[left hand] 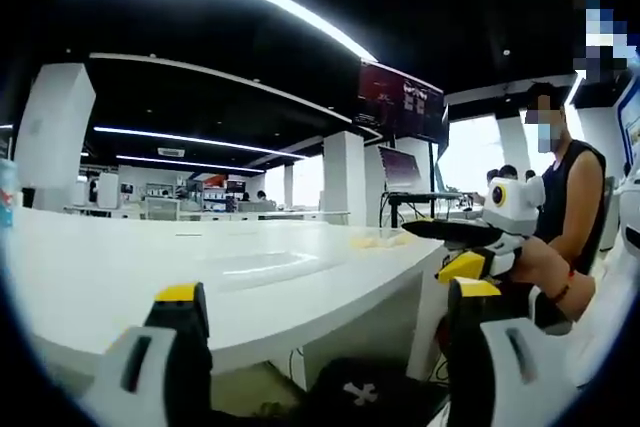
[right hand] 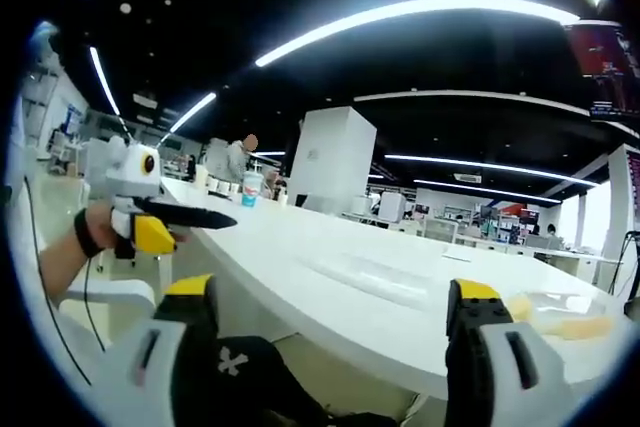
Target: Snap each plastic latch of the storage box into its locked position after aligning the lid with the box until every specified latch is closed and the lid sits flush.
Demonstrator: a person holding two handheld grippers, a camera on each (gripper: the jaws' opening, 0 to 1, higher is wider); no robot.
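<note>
Both grippers, left (left hand: 330,322) and right (right hand: 335,312), are hanging unclenched off the table (left hand: 150,267) edge, grasping nothing; approaching the clear storage box (right hand: 385,277) mid-table, they are risking misjudging its faint lid.

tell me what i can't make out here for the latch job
- Storage box: in the right gripper view a faint clear shape on the white table; too see-through to tell lid, latches or alignment. Same in the left gripper view.
- Yellowish items: right gripper view, blurred near the edge; unidentifiable.
- Left gripper and right gripper: both open, held off the table.
</note>
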